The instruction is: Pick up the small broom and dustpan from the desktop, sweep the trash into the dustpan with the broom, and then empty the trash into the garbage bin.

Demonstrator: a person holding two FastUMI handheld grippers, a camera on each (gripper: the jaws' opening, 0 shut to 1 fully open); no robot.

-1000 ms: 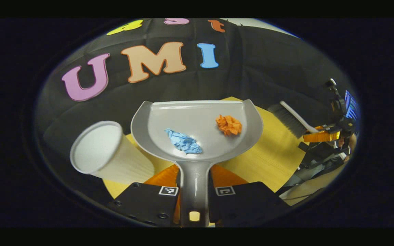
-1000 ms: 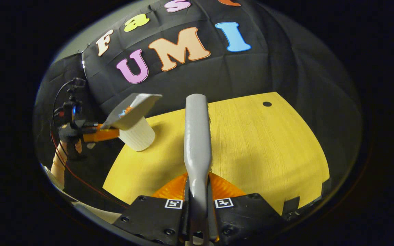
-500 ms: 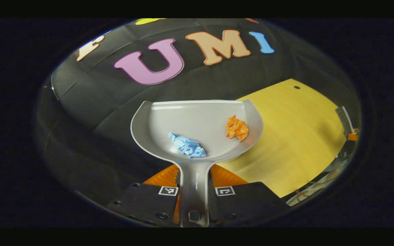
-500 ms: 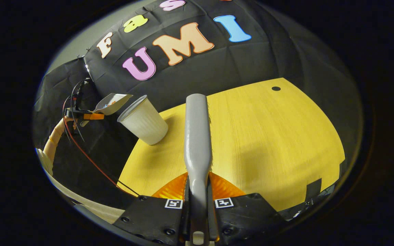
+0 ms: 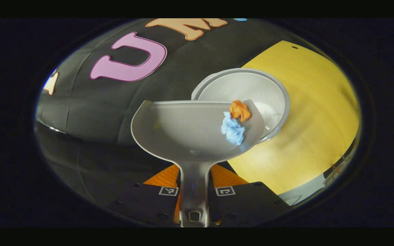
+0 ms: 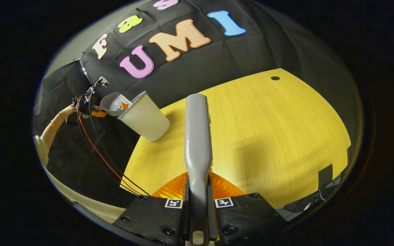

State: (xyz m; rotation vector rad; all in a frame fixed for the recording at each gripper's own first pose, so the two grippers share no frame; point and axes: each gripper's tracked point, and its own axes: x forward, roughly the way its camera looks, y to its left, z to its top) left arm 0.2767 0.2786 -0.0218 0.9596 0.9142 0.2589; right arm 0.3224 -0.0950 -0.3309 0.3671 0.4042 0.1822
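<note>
My left gripper (image 5: 194,191) is shut on the handle of the grey dustpan (image 5: 183,133). The pan is tilted over the white garbage bin (image 5: 251,89). A blue paper wad (image 5: 233,129) and an orange paper wad (image 5: 239,110) lie together at the pan's right edge, above the bin's mouth. My right gripper (image 6: 198,201) is shut on the grey handle of the small broom (image 6: 197,136), held above the yellow desktop (image 6: 268,130). Farther off in the right gripper view, the dustpan (image 6: 113,101) leans on the rim of the bin (image 6: 145,116), with the left gripper (image 6: 92,111) and a hand behind it.
The bin stands near the desktop's left edge, by the black cloth wall. A small dark hole (image 6: 275,78) marks the far side of the desktop. A red cable (image 6: 104,160) hangs from the left gripper down past the desk's left edge.
The left gripper has carried the dustpan over the bin and tipped it. Both paper wads slid from the middle of the pan to its right edge. The broom has stayed nearly still.
</note>
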